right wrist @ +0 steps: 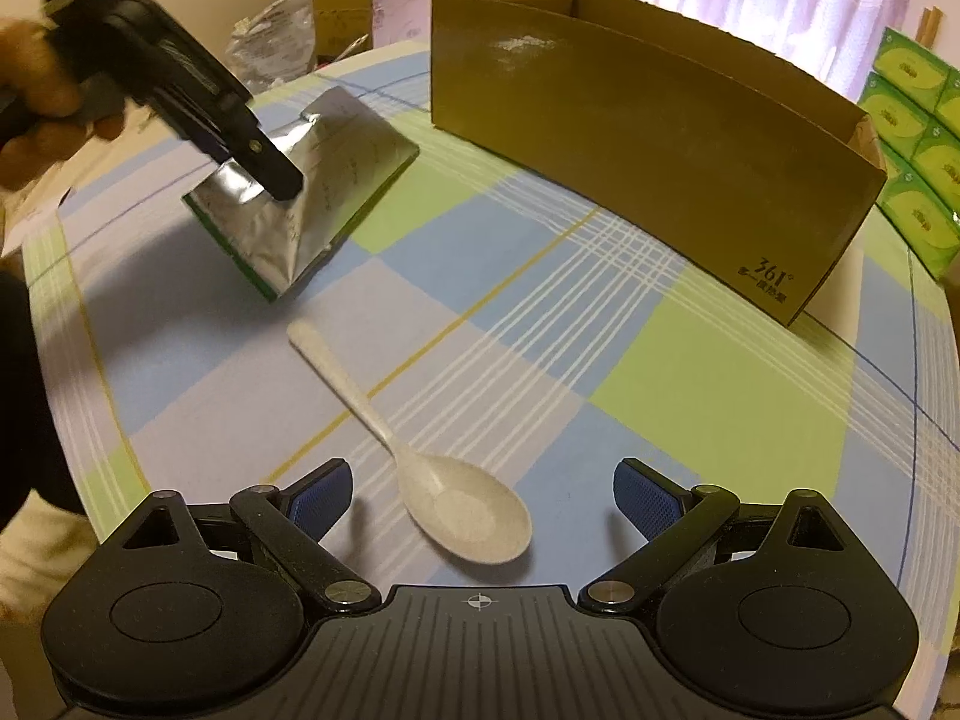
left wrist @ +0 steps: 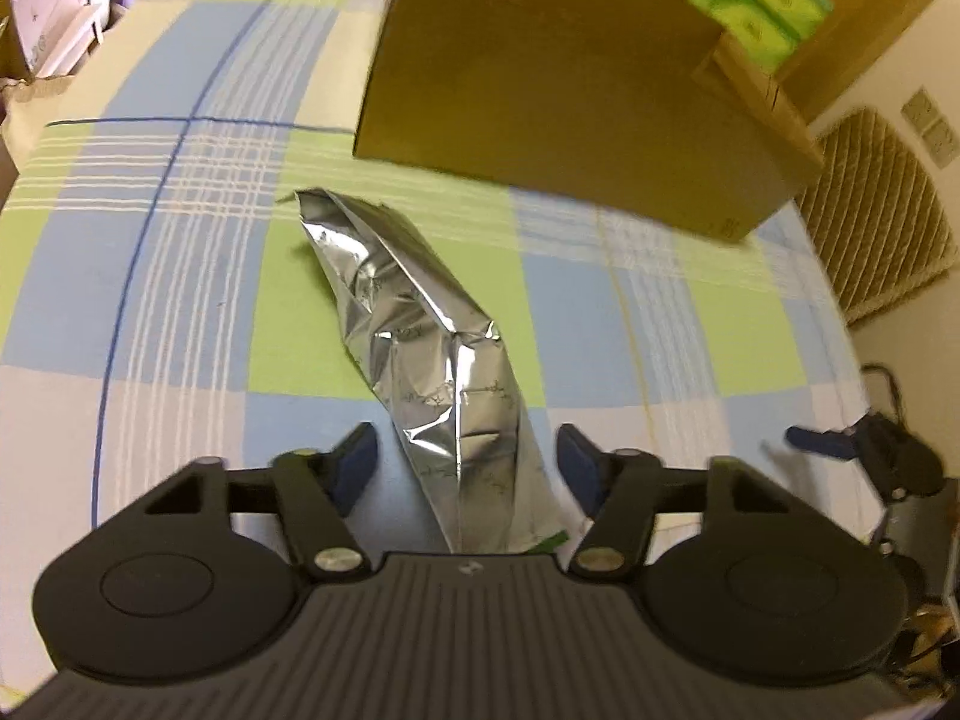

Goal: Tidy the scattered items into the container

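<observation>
A crumpled silver foil pouch (left wrist: 414,324) lies on the checked tablecloth (left wrist: 180,252), and its near end runs between the fingers of my left gripper (left wrist: 465,468). The jaws are open, with gaps on both sides of the pouch. From the right wrist view the pouch (right wrist: 336,180) looks tented, with the left gripper (right wrist: 279,180) pressing down onto its crest. A pale plastic spoon (right wrist: 462,510) lies bowl-up, its bowl between the wide-open fingers of my right gripper (right wrist: 483,504) and its handle pointing away to the left. The open brown cardboard box (right wrist: 630,138) stands behind both items; in the left wrist view the box (left wrist: 540,96) is just past the pouch.
Green tissue packs (right wrist: 912,138) are stacked to the right of the box. A person's hand (right wrist: 36,90) holds the left gripper. Another silver bag (right wrist: 276,30) and boxes crowd the far table edge. A wicker chair back (left wrist: 870,210) stands off the table's right side.
</observation>
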{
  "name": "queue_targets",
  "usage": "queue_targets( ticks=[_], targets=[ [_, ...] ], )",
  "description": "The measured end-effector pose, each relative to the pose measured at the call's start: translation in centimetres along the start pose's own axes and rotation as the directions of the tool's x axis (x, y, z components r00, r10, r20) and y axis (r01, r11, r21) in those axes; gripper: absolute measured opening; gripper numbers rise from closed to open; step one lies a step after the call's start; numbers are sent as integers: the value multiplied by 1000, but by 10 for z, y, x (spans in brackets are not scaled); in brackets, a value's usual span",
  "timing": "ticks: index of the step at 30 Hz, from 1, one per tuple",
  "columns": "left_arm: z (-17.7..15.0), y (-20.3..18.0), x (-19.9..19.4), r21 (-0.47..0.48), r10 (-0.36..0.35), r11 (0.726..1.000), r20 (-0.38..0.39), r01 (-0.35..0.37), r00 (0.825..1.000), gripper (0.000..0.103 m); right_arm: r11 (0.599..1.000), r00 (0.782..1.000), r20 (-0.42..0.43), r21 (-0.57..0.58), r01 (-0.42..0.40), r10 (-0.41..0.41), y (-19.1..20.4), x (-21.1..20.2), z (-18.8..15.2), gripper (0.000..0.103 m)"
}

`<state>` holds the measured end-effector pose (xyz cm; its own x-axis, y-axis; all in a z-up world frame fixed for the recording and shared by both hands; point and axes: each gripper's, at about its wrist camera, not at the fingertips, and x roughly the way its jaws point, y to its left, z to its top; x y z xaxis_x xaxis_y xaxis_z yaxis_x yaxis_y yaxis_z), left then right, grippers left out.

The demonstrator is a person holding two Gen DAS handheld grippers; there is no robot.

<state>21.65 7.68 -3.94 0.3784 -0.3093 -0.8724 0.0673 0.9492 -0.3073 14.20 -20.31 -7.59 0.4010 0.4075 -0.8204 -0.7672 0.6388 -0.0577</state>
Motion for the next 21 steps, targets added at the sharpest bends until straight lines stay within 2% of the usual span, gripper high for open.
queue_targets(
  ticks=[6,9,13,15,17,21],
  targets=[
    [-3,-8,0,160,47,986,-35,-41,998,35,1000,1000,-21,-5,15,-15,-16,-4,-7,99],
    [-8,-11,-6,278,79,959,-62,-59,995,31,1000,1000,-17,-12,-15,15,-22,-8,-10,99],
    [-21,-11,-11,392,80,920,-126,-25,989,27,993,997,-45,-89,-73,69,-16,-6,-8,99],
    [-26,-8,-13,407,77,913,-134,-16,988,27,987,993,-71,-130,-98,89,-12,1,-6,99],
    [-29,-4,-14,389,83,921,-125,-29,989,28,983,991,-86,-143,-113,102,-10,6,-5,99],
    [-30,3,-17,333,60,943,-109,-21,992,41,984,987,-101,-118,-133,121,-10,15,-3,98]
  ],
)
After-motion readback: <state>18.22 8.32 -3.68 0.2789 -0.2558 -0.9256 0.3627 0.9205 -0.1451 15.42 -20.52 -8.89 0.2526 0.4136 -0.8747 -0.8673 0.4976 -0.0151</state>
